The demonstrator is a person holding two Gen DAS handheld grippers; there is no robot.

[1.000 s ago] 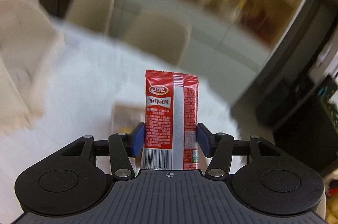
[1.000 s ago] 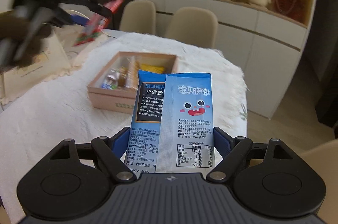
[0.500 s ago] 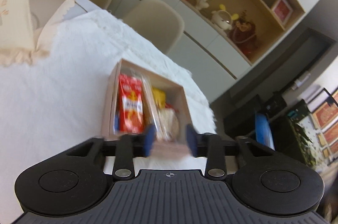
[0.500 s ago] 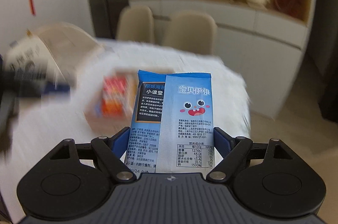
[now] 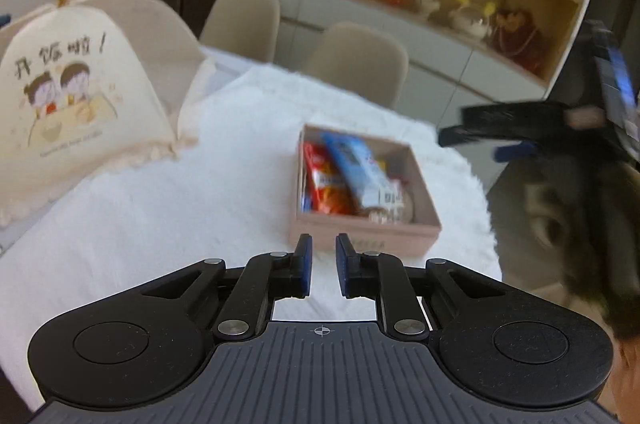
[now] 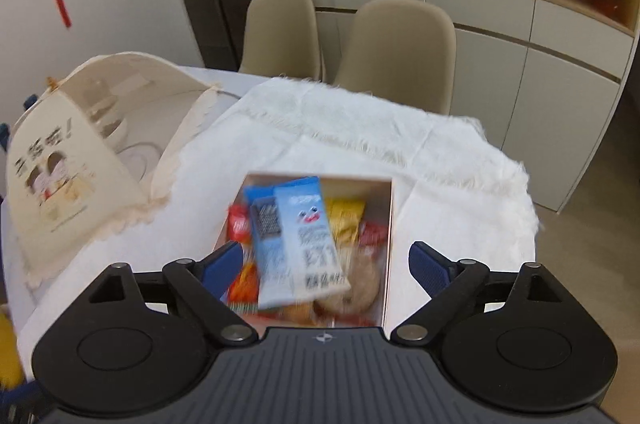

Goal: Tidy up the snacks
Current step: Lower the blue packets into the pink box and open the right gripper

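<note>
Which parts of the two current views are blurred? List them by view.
Left wrist view: right gripper and shelves smeared, box soft, left gripper sharp. Right wrist view: blue packet and nearby snacks smeared, chairs crisp.

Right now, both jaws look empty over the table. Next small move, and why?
Probably lift the right gripper clear of the pink cardboard box. Its jaws are opening with nothing pressed between them, and the light blue cartoon-face snack packet already lies in the box on the other snacks. The left gripper is shut and empty.
</note>
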